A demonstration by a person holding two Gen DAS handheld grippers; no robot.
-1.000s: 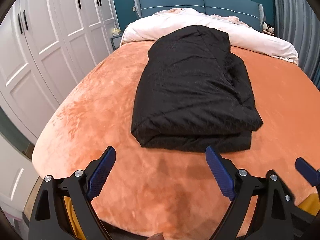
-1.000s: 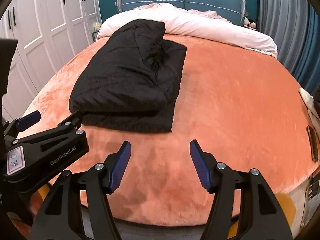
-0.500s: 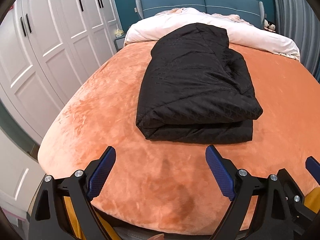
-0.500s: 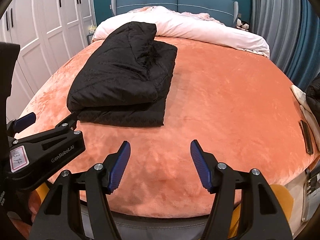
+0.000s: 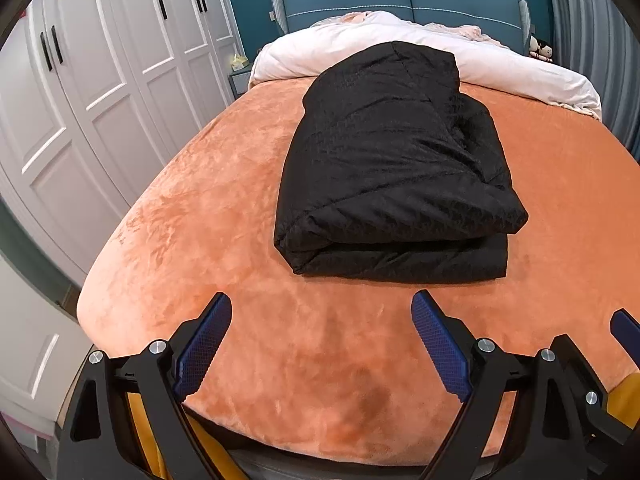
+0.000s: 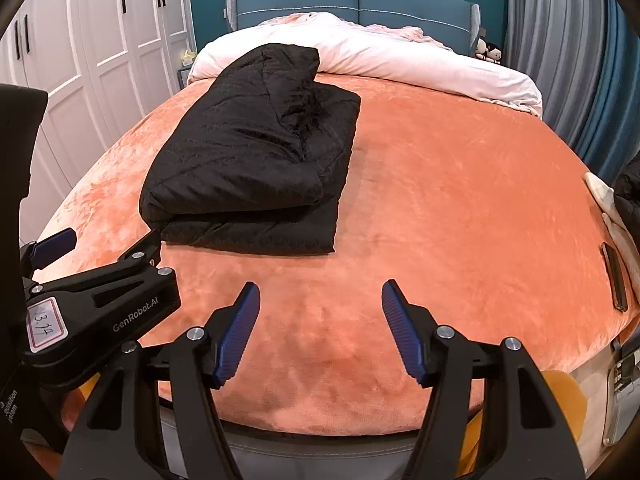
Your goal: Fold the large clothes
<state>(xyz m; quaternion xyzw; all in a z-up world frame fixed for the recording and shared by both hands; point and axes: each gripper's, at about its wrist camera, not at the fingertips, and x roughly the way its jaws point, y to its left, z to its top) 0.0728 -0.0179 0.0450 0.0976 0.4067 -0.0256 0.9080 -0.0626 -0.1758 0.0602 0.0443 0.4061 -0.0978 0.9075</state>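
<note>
Both claws hang released above the near edge of the bed: left claw (image 5: 322, 344) and right claw (image 6: 320, 330) each with blue pads spread apart and nothing between them. Well beyond them the folded black garment (image 5: 394, 168) lies on the orange bedspread (image 5: 192, 220), near the white duvet (image 5: 520, 68)

Black quilted jacket (image 5: 392, 168), orange blanket (image 5: 200, 216), blue claw pads (image 6: 238, 336).

Folded black quilted garment (image 5: 392, 168): on the orange plush bed cover (image 5: 224, 208) — left of middle
Rumpled white duvet (image 5: 500, 68): behind the garment, before the padded headboard (image 5: 404, 0)
Panelled wardrobe (image 5: 100, 92): left of the bed
Dark flat phone (image 6: 614, 276): right bed edge — well apart from the garment
</note>
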